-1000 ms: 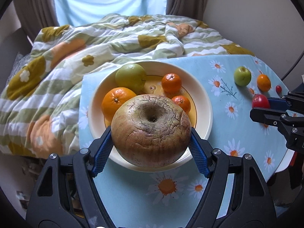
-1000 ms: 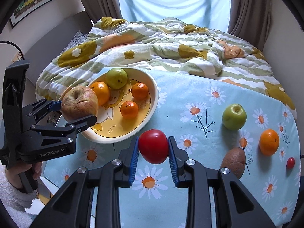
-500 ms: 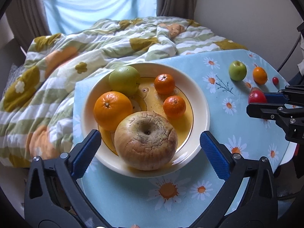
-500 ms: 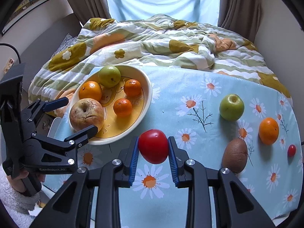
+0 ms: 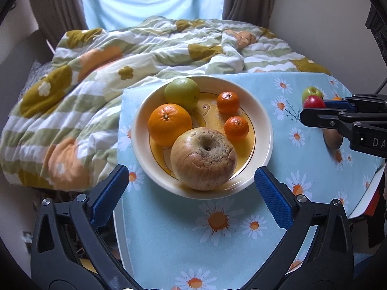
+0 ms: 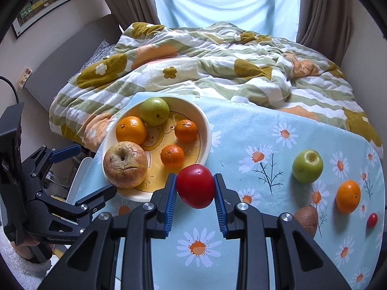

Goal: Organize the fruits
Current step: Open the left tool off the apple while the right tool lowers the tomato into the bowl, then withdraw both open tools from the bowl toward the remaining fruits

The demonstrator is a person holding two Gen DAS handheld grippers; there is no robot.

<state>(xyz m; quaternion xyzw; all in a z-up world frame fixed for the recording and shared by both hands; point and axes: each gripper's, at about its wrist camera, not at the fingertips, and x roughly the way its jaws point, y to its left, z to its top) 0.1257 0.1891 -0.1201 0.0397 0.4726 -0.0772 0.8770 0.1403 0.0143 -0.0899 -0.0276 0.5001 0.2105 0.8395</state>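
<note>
Two grippers are working: our right gripper (image 6: pixel 195 194) is clamping the red tomato (image 6: pixel 195 186), and the bowl (image 6: pixel 205 130) is lying just ahead-left. Our left gripper (image 5: pixel 191 193) is standing wide open, holding nothing.

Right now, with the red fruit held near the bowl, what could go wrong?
1. The bowl already holds five fruits; the tomato may land on a mandarin and roll out.
2. The left gripper sits open near the bowl's rim, so the right gripper might bump it.
</note>
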